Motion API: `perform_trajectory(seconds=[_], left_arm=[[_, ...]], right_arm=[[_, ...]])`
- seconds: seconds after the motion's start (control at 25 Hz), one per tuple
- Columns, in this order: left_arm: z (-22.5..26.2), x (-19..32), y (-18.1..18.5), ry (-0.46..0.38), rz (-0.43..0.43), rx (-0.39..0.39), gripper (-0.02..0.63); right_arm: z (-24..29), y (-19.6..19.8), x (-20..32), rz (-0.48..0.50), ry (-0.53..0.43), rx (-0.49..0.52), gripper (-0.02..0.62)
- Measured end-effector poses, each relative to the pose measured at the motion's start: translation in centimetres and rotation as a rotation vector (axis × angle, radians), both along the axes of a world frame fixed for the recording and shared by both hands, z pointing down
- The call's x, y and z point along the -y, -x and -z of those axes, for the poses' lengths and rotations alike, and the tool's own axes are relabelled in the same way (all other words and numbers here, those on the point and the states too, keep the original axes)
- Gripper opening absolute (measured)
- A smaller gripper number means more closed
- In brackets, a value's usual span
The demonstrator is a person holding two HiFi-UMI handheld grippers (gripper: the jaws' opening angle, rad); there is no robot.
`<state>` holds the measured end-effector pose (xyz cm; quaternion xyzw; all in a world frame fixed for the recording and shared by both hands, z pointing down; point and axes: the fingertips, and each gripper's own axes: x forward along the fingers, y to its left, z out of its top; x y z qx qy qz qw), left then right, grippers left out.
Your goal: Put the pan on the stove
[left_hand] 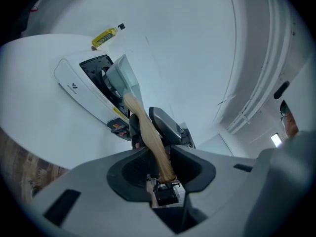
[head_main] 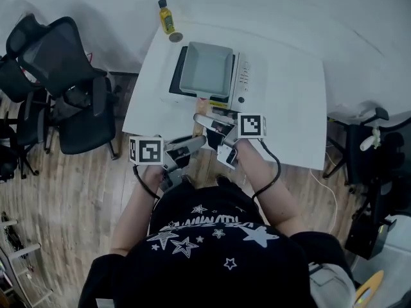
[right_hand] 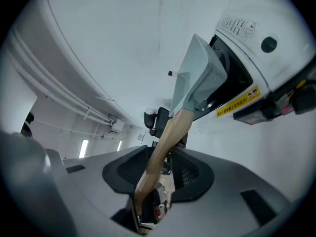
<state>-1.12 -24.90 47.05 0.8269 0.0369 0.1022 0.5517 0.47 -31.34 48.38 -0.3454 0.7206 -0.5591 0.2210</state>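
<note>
White table (head_main: 289,88) carries the stove (head_main: 243,76) — left claw (left_hand: 157,149) and right claw (right_hand: 165,147) both clamp the pan's (head_main: 205,69) wooden handle (left_hand: 148,132).

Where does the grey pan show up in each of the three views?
Head view: pan upper centre, over the stove.
Left gripper view: pan left of centre, its handle running down to the bottom middle.
Right gripper view: pan right of centre, handle slanting down-left.
Shared landmark: the white stove, beneath the pan everywhere.

Head view looks steeply down; both gripper views look closely along the pan (head_main: 205,69) toward the stove (head_main: 243,77).
</note>
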Motion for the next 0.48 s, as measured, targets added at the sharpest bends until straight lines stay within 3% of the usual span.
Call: perform_trajectory(seconds=[0.24,0.48], left_arm=[[-0.6,1.6,1.6,0.008,-0.039,-0.002,0.132],[-1.3,2.6,2.6,0.039,-0.070,-0.012,0.133]], right_arm=[[-0.1,1.3,1.7,-0.029,-0.042,-0.025,0.146],[-1.3,2.3,2.5,-0.069,0.022,-0.025,0.147]])
